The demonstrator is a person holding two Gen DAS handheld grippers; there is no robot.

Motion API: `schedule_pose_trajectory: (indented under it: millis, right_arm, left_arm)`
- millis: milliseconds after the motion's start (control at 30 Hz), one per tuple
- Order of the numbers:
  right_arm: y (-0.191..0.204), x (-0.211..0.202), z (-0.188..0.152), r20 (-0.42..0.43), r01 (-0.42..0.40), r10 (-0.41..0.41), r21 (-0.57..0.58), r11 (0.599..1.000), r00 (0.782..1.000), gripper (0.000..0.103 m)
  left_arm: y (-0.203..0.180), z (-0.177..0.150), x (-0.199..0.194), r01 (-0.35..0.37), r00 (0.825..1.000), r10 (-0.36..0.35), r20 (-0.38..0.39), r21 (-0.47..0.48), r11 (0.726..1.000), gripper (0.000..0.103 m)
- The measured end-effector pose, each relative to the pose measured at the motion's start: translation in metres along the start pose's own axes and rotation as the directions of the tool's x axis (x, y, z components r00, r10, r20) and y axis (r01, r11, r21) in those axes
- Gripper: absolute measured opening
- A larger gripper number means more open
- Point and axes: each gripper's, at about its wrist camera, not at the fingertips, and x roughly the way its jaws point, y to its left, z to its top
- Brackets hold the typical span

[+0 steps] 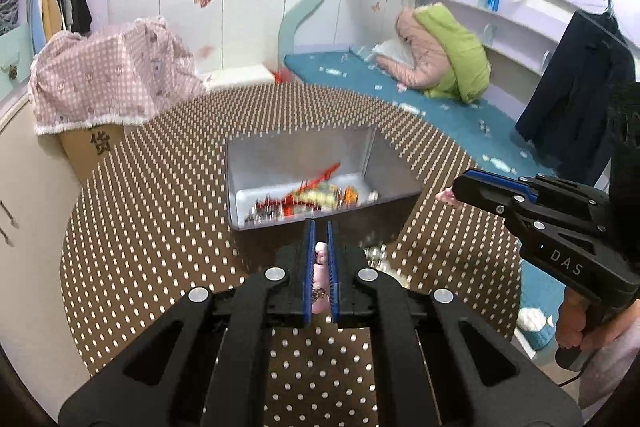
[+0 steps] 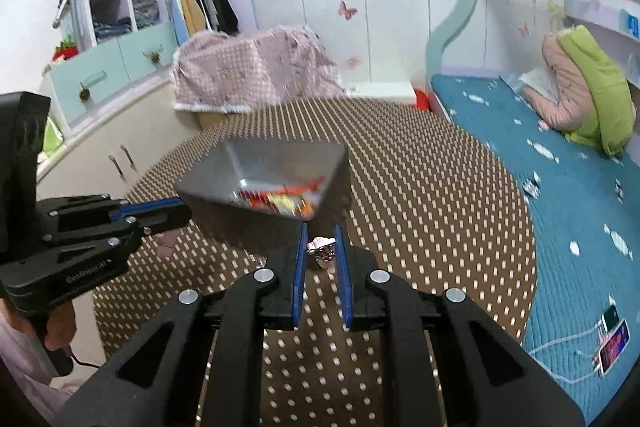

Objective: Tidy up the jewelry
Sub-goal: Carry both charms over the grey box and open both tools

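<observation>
A pink trinket (image 1: 321, 277) is clamped in the left gripper (image 1: 321, 227) and a silver-pink ornament (image 2: 322, 250) in the right gripper (image 2: 321, 229), with the grey box (image 1: 384, 163) seen straight ahead, just beyond both sets of fingertips.

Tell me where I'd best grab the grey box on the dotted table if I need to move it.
Probably by a side wall at the rim of the grey box: it is open-topped with thin upright walls, so jaws coming from above can straddle one. Pick a wall away from the jewelry pile heaped along the near side. Both the left gripper and right gripper already hold pieces.
</observation>
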Motion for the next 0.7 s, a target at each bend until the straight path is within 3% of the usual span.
schedule_pose_trajectory:
  millis: [233, 633, 667, 700]
  right_arm:
    - [0.014, -0.001, 0.032, 0.074, -0.042, 0.046, -0.048, 0.998, 0.996, 0.013]
    - [0.024, 0.023, 0.049, 0.055, -0.102, 0.107, -0.082, 0.991, 0.993, 0.014]
    - [0.023, 0.024, 0.049, 0.053, -0.099, 0.103, -0.077, 0.992, 0.993, 0.014]
    - [0.020, 0.024, 0.049, 0.048, -0.099, 0.103, -0.068, 0.993, 0.994, 0.017]
  left_arm:
    - [0.012, 0.029, -0.008, 0.022, 0.997, -0.020, 0.081, -0.019, 1.000, 0.007]
    - [0.042, 0.061, -0.002, 0.091, 0.989, -0.082, 0.120, -0.072, 0.993, 0.008]
    - [0.044, 0.061, 0.000, 0.091, 0.991, -0.082, 0.110, -0.074, 0.993, 0.010]
    - [0.045, 0.061, 0.002, 0.088, 0.991, -0.080, 0.103, -0.075, 0.993, 0.020]
